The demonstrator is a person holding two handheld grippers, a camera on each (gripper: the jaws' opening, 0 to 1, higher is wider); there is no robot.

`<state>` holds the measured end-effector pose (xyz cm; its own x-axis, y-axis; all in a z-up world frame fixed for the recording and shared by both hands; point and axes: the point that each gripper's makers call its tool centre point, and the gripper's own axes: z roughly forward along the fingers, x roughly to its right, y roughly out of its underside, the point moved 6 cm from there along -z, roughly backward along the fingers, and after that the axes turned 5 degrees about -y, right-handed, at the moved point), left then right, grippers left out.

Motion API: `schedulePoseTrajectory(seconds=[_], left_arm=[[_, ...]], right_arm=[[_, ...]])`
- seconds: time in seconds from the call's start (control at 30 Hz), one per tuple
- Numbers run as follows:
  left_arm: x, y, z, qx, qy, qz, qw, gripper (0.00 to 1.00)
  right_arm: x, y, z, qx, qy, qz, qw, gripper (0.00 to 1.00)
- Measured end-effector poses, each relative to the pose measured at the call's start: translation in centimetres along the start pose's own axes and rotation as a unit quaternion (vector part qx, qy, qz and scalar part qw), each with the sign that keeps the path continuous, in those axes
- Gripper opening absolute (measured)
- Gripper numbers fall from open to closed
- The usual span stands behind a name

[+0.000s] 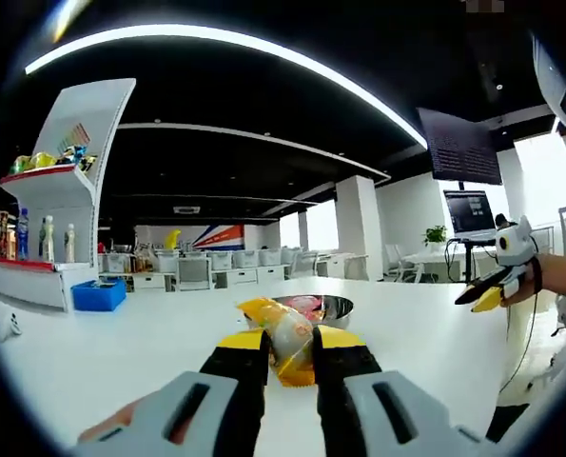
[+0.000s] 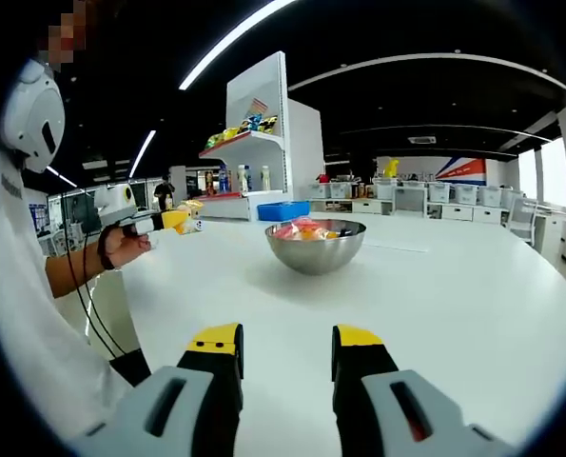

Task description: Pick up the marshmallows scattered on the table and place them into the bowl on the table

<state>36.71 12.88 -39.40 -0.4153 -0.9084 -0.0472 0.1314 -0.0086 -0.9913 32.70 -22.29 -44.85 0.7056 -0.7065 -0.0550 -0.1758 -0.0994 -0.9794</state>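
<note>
The white bench (image 2: 454, 286) fills the lower half of both views. A steel bowl (image 2: 316, 243) sits at centre frame in the right gripper view, holding wrapped marshmallows (image 2: 306, 228). Low in that view, the right tongs (image 2: 287, 347) stand apart with nothing between them. At lower centre of the left gripper view, the left tongs (image 1: 290, 347) pinch one wrapped marshmallow (image 1: 284, 335) in front of the bowl.

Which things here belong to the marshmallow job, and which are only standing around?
Part of the job:
- wrapped marshmallow, clamped in the left gripper
- metal bowl, already holding wrapped sweets
- right gripper, open with nothing in it
- white table

Just standing around:
- blue bin
- white display shelf with bottles
- monitor
</note>
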Motion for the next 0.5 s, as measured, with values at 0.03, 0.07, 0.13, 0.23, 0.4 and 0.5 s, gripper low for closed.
schedulePoseTrajectory(seconds=[0.03, 0.07, 0.13, 0.23, 0.4, 0.5], left_arm=[[-0.1, -0.3, 0.1, 0.002, -0.001, -0.001, 1.0000, 0.20], [-0.1, -0.4, 0.2, 0.003, -0.001, -0.001, 1.0000, 0.20], [-0.2, -1.4, 0.9, 0.011, 0.000, -0.014, 0.9998, 0.20], [-0.3, -2.6, 2.3, 0.019, 0.004, -0.030, 0.9994, 0.20], [-1.0, -3.4, 5.6, 0.017, -0.006, -0.028, 0.9994, 0.20], [-1.3, -3.5, 7.8, 0.014, -0.003, -0.038, 0.9992, 0.20]], right_arm=[[-0.1, 0.0, 0.0, 0.000, 0.000, 0.000, 1.0000, 0.37], [-0.1, 0.0, 0.0, 0.000, 0.001, 0.000, 1.0000, 0.37], [-0.1, 0.1, -0.2, 0.004, 0.004, 0.003, 1.0000, 0.37], [-0.2, 0.2, -0.2, 0.006, 0.007, 0.007, 0.9999, 0.37], [-0.3, 0.2, -0.4, 0.008, 0.007, 0.007, 0.9999, 0.37], [-0.2, 0.1, -0.6, 0.010, 0.009, 0.006, 0.9999, 0.37]])
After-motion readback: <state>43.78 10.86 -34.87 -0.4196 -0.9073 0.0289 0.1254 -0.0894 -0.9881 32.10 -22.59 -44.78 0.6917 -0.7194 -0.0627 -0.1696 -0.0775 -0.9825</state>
